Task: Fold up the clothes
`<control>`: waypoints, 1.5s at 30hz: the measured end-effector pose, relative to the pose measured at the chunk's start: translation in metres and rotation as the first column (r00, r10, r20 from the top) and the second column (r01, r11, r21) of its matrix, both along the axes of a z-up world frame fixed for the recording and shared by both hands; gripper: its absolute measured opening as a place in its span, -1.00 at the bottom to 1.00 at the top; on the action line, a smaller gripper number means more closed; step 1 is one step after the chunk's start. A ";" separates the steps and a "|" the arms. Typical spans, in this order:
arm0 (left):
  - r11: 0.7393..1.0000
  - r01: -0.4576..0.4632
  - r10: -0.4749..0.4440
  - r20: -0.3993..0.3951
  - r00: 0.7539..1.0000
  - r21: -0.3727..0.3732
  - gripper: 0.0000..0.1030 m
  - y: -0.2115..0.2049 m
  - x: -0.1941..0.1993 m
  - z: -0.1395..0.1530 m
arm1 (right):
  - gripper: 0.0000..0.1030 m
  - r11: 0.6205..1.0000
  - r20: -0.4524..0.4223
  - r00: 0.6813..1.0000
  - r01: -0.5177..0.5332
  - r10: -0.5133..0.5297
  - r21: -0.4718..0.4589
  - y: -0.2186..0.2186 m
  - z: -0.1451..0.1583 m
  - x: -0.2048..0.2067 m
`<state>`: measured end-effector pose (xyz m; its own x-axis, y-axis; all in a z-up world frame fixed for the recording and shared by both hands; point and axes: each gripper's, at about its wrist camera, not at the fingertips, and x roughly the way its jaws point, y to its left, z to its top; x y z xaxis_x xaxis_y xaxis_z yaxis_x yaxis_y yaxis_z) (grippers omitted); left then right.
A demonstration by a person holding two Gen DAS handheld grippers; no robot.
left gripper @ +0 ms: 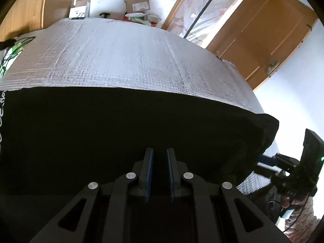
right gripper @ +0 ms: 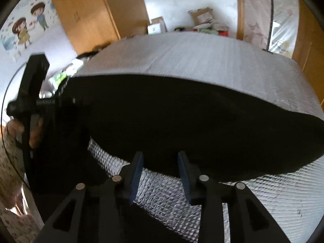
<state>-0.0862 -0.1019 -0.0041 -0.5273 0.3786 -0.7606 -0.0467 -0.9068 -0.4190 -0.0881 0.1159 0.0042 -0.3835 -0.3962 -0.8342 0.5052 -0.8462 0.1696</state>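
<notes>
A black garment [left gripper: 121,131] lies folded flat on a silver quilted mat [left gripper: 121,56]; white lettering shows at its left edge. My left gripper [left gripper: 160,155] hovers over the garment's near part. A narrow gap shows between its blue pads and nothing is pinched in it. In the right wrist view the garment [right gripper: 182,121] stretches across the mat [right gripper: 202,60]. My right gripper [right gripper: 160,157] stands open and wide at the garment's near edge, its fingers over the cloth's border with nothing gripped. The left tool's black body [right gripper: 34,93] shows at the left.
Cardboard boxes [left gripper: 137,4] and clutter sit beyond the mat's far edge. A wooden door [left gripper: 263,30] stands to the right and a wardrobe [right gripper: 91,10] to the left. A person's hand [right gripper: 14,127] in a patterned sleeve holds the left tool. A green-printed bag [left gripper: 8,56] lies left.
</notes>
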 end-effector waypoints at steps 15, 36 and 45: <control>1.000 0.005 -0.005 -0.005 1.000 -0.005 -0.73 -0.001 -0.005 -0.001 | -0.88 0.998 -0.045 0.999 0.006 -0.003 0.068 -0.002 -0.001 0.020; 0.972 0.235 -0.234 -0.102 0.967 -0.003 -0.73 0.079 -0.003 0.025 | -0.62 0.849 0.036 0.871 0.485 -0.489 -0.210 0.158 0.020 0.033; 0.929 0.369 -0.368 -0.065 0.927 0.001 -0.73 0.137 -0.006 0.012 | -0.39 0.773 0.121 0.827 0.557 -0.549 -0.304 0.197 0.003 0.007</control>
